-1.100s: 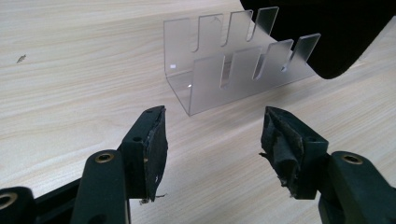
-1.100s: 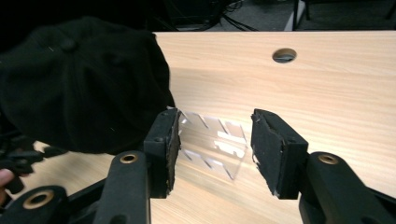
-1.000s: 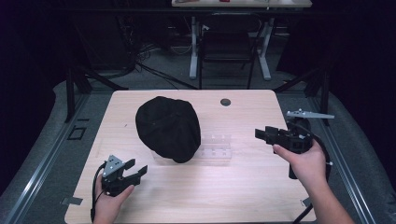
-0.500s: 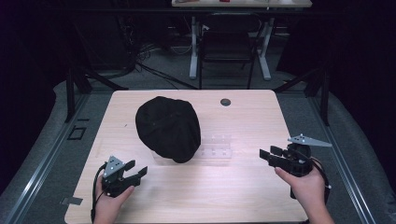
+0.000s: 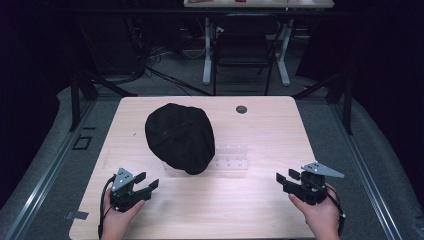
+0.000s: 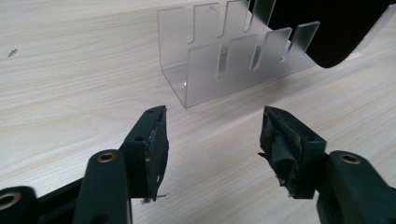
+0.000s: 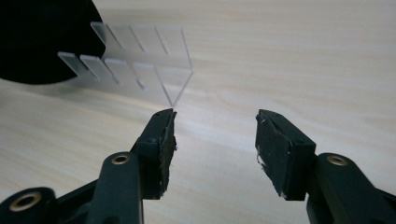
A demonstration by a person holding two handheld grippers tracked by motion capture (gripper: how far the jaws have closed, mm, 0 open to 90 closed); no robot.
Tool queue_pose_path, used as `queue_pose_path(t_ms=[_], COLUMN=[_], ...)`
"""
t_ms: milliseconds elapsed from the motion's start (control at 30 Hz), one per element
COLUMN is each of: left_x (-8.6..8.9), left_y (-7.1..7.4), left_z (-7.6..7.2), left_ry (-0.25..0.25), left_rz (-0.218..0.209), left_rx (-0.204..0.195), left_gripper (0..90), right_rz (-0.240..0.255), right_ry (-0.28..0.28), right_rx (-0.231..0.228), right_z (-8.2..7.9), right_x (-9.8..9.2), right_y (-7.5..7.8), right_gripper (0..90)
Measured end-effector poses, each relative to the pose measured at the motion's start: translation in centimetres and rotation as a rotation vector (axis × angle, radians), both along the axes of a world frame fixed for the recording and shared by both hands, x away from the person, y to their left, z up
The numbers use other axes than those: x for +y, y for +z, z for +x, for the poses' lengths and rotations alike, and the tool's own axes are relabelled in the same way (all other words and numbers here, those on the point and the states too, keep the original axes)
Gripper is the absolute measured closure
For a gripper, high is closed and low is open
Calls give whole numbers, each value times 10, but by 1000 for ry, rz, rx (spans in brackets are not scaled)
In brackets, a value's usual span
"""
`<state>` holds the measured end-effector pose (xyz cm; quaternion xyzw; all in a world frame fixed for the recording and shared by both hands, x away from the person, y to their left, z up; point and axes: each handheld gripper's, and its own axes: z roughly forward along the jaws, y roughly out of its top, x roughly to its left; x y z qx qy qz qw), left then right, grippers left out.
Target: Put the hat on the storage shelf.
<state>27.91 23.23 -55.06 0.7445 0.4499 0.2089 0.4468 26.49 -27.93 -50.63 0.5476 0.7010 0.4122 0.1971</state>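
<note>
While both jaws gape empty, black cap (image 5: 180, 137) atop clear rack (image 5: 230, 159), well beyond left hand-held gripper (image 5: 145, 186), right hand-held gripper (image 5: 286, 179).

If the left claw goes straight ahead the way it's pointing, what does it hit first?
Most likely the clear slotted acrylic rack, whose open end faces the left claw. The black cap lies farther along, resting on the rack's far end. Depth is uncertain.

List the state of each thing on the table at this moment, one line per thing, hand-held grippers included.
Black fabric cap: lying crown up, resting partly on the rack, untouched.
Clear acrylic slotted rack: upright on the table, its visible slots empty, one end under the cap.
Left hand-held gripper: open, nothing between its jaws, low over the wooden table.
Right hand-held gripper: open, nothing between its jaws, near the table's right front.
</note>
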Motion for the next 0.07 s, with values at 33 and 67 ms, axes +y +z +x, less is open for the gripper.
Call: queue_pose_path(t_ms=[33,67], left_x=[-2,-2], left_y=[1,1], left_z=[-1,-1], left_ry=[-7,-7], left_rz=[8,8], left_rx=[9,9], left_gripper=[448,450], right_rz=[18,18], right_ry=[-6,-6], right_rx=[21,21], right_z=[-1,-1], right_x=[0,0], right_y=[-9,-9], right_gripper=[467,467])
